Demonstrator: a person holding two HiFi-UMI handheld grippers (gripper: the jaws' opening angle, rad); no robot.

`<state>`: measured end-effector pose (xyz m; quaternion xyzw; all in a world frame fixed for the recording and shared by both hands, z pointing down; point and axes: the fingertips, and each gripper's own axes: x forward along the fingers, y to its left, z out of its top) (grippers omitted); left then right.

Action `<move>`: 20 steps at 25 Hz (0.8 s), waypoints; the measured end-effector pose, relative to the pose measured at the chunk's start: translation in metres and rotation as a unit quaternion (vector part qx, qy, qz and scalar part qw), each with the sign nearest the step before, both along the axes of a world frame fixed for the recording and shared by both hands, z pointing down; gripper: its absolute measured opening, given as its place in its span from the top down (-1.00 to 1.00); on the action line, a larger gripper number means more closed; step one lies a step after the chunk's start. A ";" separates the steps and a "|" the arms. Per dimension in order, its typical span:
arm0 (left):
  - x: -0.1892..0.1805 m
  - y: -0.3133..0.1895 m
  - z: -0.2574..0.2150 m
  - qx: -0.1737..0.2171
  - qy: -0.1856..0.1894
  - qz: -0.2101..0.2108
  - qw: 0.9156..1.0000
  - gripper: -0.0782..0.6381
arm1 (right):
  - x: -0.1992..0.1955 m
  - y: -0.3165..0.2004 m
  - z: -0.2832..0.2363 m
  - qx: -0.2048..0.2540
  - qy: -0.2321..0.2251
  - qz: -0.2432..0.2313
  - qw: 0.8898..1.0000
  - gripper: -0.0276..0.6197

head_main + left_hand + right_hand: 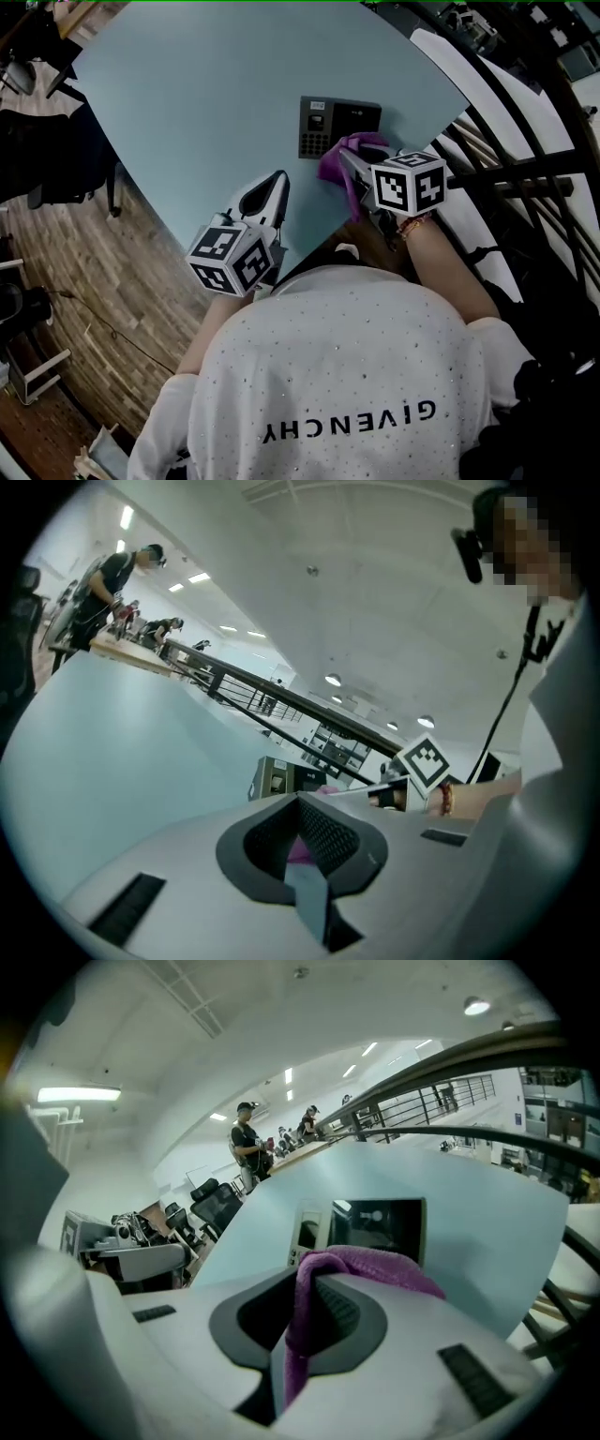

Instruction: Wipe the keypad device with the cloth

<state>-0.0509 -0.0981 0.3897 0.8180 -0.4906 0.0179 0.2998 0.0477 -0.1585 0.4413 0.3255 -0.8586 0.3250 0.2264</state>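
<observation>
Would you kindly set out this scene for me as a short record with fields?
Surface: pale blue table
Device: keypad device, flat on the table
Cloth: purple cloth, bunched at the device's near right corner
Right tongs: shut on the cloth
Left tongs: shut, holding nothing, over bare table short of the device
Contact: cannot tell whether the cloth presses on the device
</observation>
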 end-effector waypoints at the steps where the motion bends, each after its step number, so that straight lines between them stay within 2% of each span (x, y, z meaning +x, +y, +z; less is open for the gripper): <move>1: -0.004 -0.002 0.004 0.003 -0.013 0.009 1.000 0.78 | -0.010 -0.001 0.001 0.002 0.008 -0.007 1.000 0.83; 2: -0.006 -0.004 0.008 0.002 -0.013 0.015 1.000 0.78 | -0.019 -0.004 0.002 0.005 0.015 -0.013 1.000 0.83; 6: -0.016 -0.011 0.019 -0.023 0.045 0.025 0.998 0.78 | -0.050 -0.016 0.004 0.023 0.035 -0.032 0.999 0.83; 10: -0.025 -0.014 0.028 -0.044 0.080 0.027 0.996 0.78 | -0.065 -0.023 0.011 0.034 0.055 -0.048 0.997 0.83; 16: -0.035 -0.020 0.038 -0.054 0.095 0.031 0.994 0.78 | -0.052 -0.027 0.019 0.037 0.063 -0.018 0.997 0.83; 20: -0.026 -0.029 0.042 -0.056 0.112 0.032 0.992 0.78 | -0.030 -0.026 0.023 0.036 0.086 -0.007 0.996 0.83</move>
